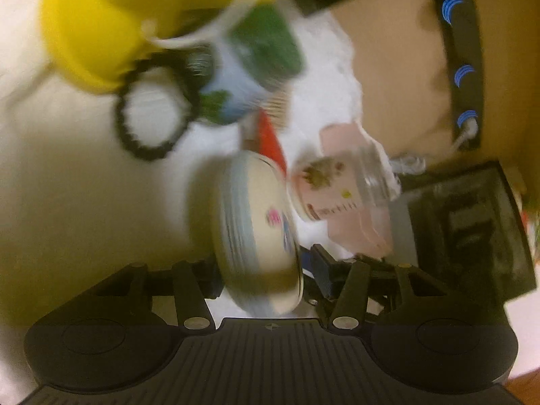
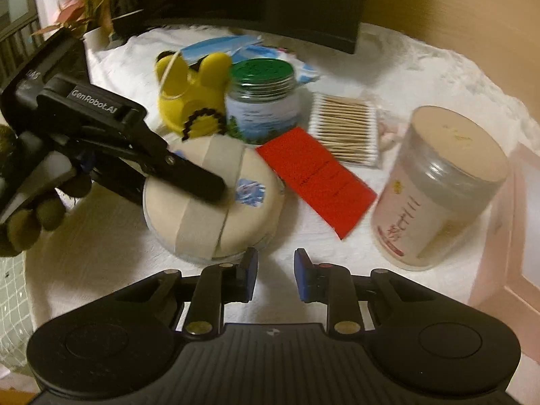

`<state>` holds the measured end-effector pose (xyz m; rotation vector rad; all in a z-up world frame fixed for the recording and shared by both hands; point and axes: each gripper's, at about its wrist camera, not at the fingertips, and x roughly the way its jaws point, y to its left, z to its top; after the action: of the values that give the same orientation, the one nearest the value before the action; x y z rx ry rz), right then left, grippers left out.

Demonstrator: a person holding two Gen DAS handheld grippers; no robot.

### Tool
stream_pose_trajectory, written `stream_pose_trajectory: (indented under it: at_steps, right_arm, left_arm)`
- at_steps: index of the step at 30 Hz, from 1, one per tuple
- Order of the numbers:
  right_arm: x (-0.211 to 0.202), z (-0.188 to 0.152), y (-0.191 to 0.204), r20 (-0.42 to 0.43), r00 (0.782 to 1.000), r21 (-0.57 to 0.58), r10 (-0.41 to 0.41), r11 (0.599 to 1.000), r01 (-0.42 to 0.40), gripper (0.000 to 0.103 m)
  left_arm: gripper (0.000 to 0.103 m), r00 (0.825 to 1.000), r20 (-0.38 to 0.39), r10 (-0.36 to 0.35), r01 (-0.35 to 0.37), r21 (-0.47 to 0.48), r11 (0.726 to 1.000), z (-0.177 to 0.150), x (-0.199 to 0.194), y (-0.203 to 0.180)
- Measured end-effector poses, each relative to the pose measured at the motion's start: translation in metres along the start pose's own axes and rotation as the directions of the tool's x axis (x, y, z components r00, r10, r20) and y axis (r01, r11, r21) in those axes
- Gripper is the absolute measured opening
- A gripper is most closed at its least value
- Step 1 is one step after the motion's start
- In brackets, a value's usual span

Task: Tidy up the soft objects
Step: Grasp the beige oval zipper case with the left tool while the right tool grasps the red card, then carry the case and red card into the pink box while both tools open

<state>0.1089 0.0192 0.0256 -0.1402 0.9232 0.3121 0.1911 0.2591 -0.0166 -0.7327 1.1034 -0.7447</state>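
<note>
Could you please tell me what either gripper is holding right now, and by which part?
The left gripper grips the round beige puff across its rim; the right gripper is open, empty.

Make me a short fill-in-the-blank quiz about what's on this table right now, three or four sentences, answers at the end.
1. The left tongs are closed on the round beige ____.
2. The jar beside the yellow plush toy has a ____ lid.
3. The flat packet lying in front of the cotton swabs is ____.
4. The right tongs hold ____.

Missing words: powder puff; green; red; nothing
</note>
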Motion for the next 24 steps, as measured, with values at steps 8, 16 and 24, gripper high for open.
stream_pose_trajectory:
  at_steps: [8,16,24]
  right_arm:
    - [-0.019,0.003,0.021,0.14,0.979,-0.168,-0.147,0.971,0.169,0.029]
    - [0.033,0.02,0.057,0.247,0.926,-0.377,-0.287,0.852,0.364,0.058]
    - [0.076,0.038,0.049,0.237,0.9,-0.405,-0.365,0.805,0.433,0.064]
  left_arm:
    - [0.044,0.936,0.29,0.201,-0.209,-0.001,0.978,-0.02,-0.035,-0.031]
    - [0.044,0.894,0.387,0.227,-0.244,-0.005,0.97,-0.023,-0.061,-0.034]
    - [0.044,0.822,0.478,0.309,-0.367,0.03,0.93,-0.041,-0.088,-0.041]
